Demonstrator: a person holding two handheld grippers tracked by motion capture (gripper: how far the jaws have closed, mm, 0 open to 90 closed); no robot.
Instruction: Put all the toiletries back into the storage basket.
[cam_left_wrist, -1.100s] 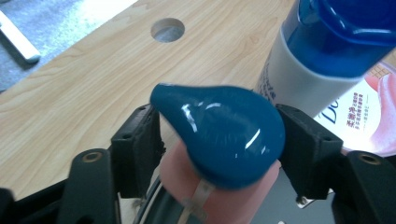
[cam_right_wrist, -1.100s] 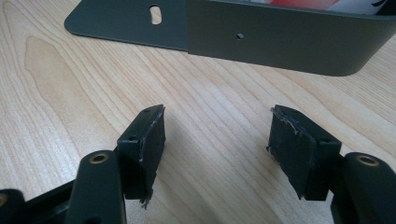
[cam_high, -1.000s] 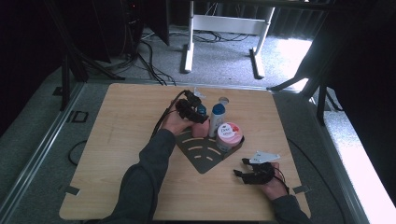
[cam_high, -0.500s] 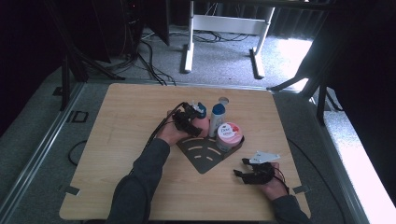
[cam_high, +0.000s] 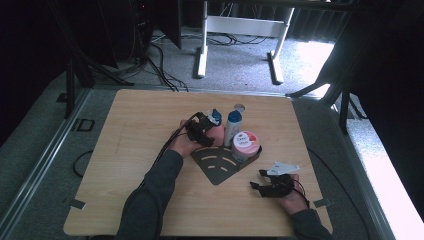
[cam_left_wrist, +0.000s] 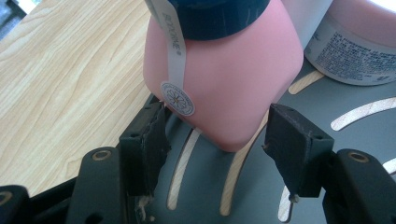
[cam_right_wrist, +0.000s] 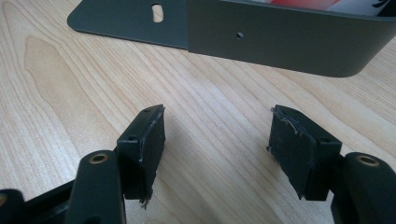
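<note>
Three containers are already on the dark rack (cam_high: 220, 167). Left gripper (cam_left_wrist: 219, 126) has just been closing its jaws around the pink bottle (cam_left_wrist: 224, 84), not clamped yet; right gripper (cam_right_wrist: 217, 135) rests open on the table (cam_high: 125, 150).

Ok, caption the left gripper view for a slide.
Left gripper closing around pink bottle on slotted grey tray.
</note>
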